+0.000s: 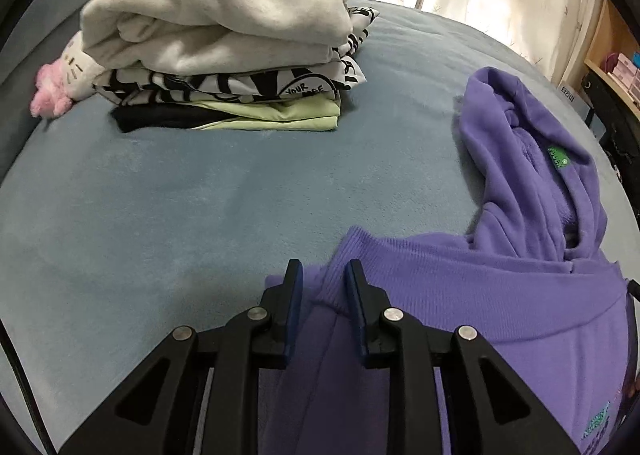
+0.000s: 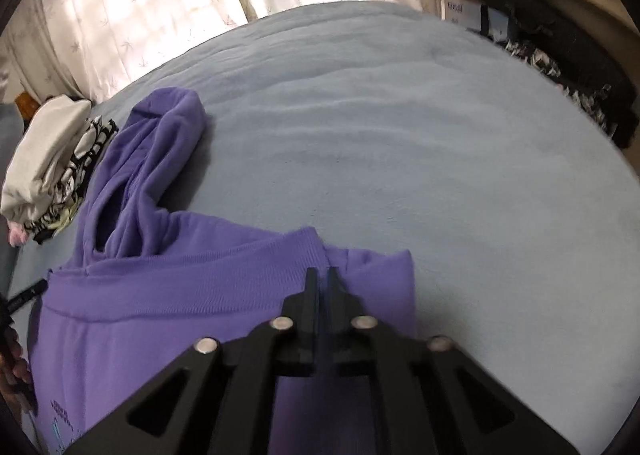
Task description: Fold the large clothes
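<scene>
Purple hoodie on the blue-grey bedspread, a gripper at each end of its ribbed hem.

My left gripper has its jaws spread around the hem's bunched left corner, not pinching it. My right gripper has its jaws nearly pressed together at the hem's right corner; I cannot tell whether cloth is caught between them. The hood points away from me toward the curtains. A stack of folded clothes sits well apart on the left, a pink-and-white plush toy touching it.
</scene>
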`<state>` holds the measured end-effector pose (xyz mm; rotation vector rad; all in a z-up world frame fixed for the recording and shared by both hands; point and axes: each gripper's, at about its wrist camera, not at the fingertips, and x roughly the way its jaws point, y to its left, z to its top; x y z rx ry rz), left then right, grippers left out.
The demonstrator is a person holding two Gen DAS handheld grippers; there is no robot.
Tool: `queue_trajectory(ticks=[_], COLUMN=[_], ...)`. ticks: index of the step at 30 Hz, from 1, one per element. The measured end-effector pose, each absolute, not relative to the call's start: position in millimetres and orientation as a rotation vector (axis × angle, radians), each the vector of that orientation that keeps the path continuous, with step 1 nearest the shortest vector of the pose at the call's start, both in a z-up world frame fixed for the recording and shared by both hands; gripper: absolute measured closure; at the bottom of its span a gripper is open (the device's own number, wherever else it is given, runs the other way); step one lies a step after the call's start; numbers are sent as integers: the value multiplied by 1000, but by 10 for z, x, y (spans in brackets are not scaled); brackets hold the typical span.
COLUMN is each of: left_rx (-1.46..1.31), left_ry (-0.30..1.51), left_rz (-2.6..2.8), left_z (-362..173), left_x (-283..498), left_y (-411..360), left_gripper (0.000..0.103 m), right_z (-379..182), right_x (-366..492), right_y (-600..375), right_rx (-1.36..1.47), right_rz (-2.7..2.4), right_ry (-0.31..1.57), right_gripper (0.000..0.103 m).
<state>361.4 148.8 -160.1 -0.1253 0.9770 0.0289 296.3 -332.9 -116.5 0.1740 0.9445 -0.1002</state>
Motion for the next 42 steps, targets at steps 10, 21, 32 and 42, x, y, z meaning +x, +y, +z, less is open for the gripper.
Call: queue_trajectory(ticks=[10, 21, 32, 42], left_rx=[-53, -207, -188, -160], left_ry=[992, 1028, 1045, 1098], left_rz=[-73, 97, 115, 97], left_z=[-1251, -1615, -1523, -1235], left_x=[2222, 1387, 1234, 1266], left_y=[1092, 1618, 1553, 1503], left_gripper=[81, 81, 78, 58], right_z=[-991, -1282, -1218, -1078], right_x=[1881, 1233, 791, 851], right_y=[-2355, -2633, -3413, -3332], right_rx=[326, 274, 376, 377], right_rz=[248, 93, -121, -83], right_ry=[975, 1028, 1049, 1079], right_gripper=[91, 91, 91, 69])
